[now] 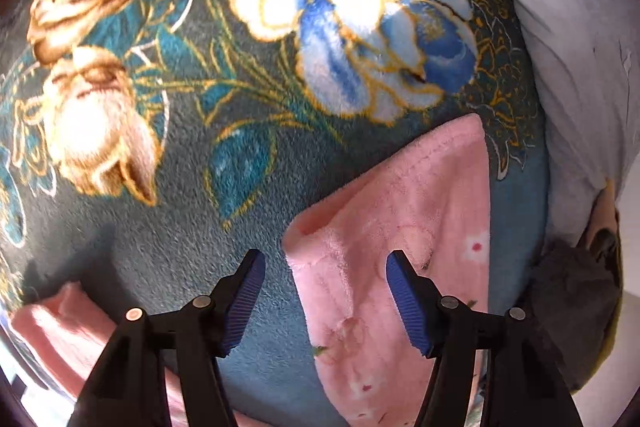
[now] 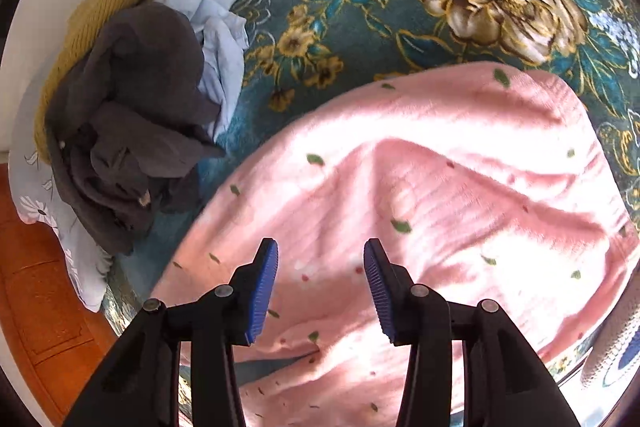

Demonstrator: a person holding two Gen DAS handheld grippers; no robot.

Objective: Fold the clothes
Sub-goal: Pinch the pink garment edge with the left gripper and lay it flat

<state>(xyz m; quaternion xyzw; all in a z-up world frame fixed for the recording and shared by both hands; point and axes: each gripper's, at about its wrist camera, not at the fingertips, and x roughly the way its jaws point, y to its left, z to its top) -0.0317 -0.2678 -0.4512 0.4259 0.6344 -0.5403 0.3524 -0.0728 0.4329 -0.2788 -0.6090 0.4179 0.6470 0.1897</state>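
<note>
Two tools hang parted and empty over a pink fleece garment [image 2: 400, 195] spread on the floral blanket [image 2: 360, 27] of the bed. The right tool [image 2: 320, 287] sits directly above the garment's broad, rumpled body, so that hand looks nearer the bulk. The left tool [image 1: 324, 295] straddles a narrower pink strip [image 1: 400, 227], likely a sleeve or leg, running away from it to a squared end; its left pad is over bare blanket. Beside the garment waits a heap of dark, mustard and pale blue clothes [image 2: 132, 115].
</note>
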